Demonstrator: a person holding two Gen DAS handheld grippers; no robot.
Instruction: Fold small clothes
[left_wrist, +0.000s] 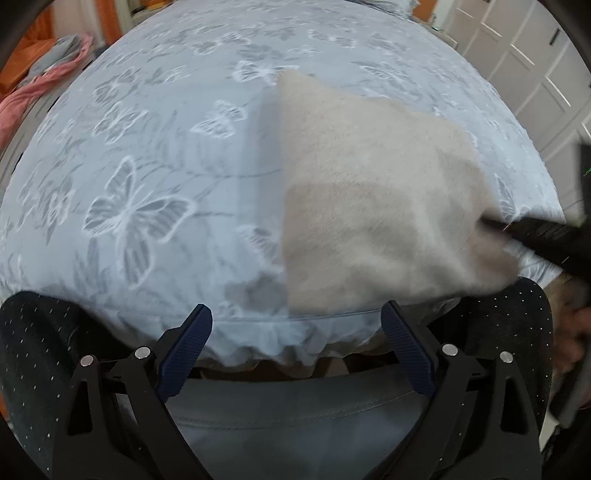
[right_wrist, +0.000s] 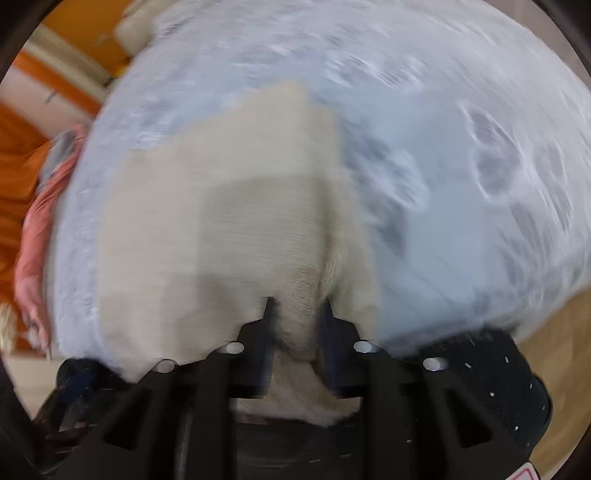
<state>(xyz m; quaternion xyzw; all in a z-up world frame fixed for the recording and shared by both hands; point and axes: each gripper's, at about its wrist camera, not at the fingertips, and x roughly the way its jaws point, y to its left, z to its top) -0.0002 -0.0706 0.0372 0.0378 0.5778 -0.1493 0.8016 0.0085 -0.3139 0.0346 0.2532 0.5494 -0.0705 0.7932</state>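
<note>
At the bottom centre of the right wrist view, the right gripper (right_wrist: 297, 306) is pinched on a bunched fold of the cream knit garment (right_wrist: 221, 236) — the cloth fills the narrow gap between its fingers and spills back behind them. From there the garment spreads up and to the left across the pale blue butterfly-print bedspread (right_wrist: 461, 206); the frame is motion-blurred. In the left wrist view the left gripper (left_wrist: 295, 314) sits at the lower centre with its blue-padded fingers (left_wrist: 188, 343) spread wide, holding nothing, just short of the bed's near edge. The garment (left_wrist: 376, 206) lies right of centre on the bedspread (left_wrist: 147, 147), its right corner drawn toward the right gripper (left_wrist: 491, 223) at the frame's right edge. A pink cloth (left_wrist: 40, 88) lies at the upper left, off the bed.
</note>
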